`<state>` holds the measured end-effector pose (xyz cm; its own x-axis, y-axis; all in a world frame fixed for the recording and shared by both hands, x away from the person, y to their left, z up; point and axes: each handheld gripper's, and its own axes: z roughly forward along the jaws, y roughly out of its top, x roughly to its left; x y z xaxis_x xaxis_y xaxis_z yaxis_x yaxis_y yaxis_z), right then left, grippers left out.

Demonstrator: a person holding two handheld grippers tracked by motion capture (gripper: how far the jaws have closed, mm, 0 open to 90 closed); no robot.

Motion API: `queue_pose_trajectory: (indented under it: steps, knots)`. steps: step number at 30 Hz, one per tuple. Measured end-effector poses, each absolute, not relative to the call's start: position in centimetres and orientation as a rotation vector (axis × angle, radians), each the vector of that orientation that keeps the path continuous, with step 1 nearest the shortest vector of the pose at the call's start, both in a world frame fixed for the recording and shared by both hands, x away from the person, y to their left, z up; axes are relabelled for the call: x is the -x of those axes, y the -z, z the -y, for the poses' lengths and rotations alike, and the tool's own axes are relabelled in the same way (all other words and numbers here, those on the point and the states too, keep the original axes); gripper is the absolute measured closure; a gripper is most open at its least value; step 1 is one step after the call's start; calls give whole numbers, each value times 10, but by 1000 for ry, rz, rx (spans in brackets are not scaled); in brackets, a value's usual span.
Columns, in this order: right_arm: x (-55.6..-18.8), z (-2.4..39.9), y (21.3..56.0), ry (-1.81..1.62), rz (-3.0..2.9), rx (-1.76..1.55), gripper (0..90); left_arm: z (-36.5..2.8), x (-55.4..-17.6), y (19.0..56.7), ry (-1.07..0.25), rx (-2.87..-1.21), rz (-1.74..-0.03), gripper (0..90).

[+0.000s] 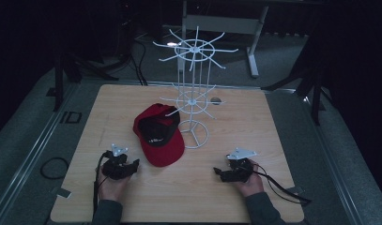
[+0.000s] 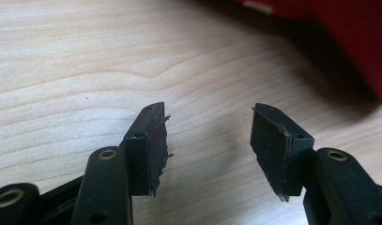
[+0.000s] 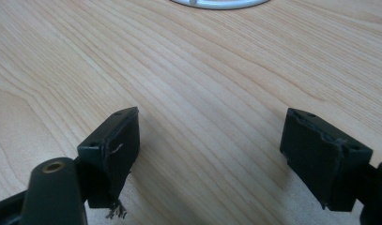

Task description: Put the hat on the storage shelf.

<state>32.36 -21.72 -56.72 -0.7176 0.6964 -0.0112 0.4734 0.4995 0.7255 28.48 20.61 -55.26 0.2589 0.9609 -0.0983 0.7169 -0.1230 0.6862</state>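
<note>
A red cap (image 1: 158, 133) with a black inside lies on the wooden table (image 1: 254, 136), its brim toward the front. Behind and to its right stands a white wire display rack (image 1: 193, 93) on a ring base (image 1: 195, 135). My left gripper (image 1: 132, 164) rests on the table just left of the cap's brim, open with nothing between its jaws; in the left gripper view (image 2: 207, 140) the red cap (image 2: 353, 37) shows at the upper right. My right gripper (image 1: 217, 172) sits low at the front right, open and empty (image 3: 210, 154), with the rack's ring base (image 3: 221, 3) ahead.
A small round hole (image 1: 216, 100) is in the table behind the rack. A cable (image 1: 280, 187) trails from the right gripper toward the front right corner. Dark stands and cables surround the table on the grey floor.
</note>
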Motion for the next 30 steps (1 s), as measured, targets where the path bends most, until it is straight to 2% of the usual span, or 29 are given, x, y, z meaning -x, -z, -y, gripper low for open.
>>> queue_pose_trajectory:
  steps: [5,10,16,30]
  knots:
    - [-324,217,567,-1043,-2444,-984,199,-210,-281,537,-404,-1853,-1468,461]
    - [-324,217,567,-1044,-2444,-984,200,-209,-278,525,-397,-1854,-1412,453]
    - [-324,217,567,-1043,-2444,-984,200,-209,-277,515,-377,-1804,-1351,488]
    - [-324,217,567,-1044,-2444,-984,199,-191,-287,519,-275,-1840,-1328,482]
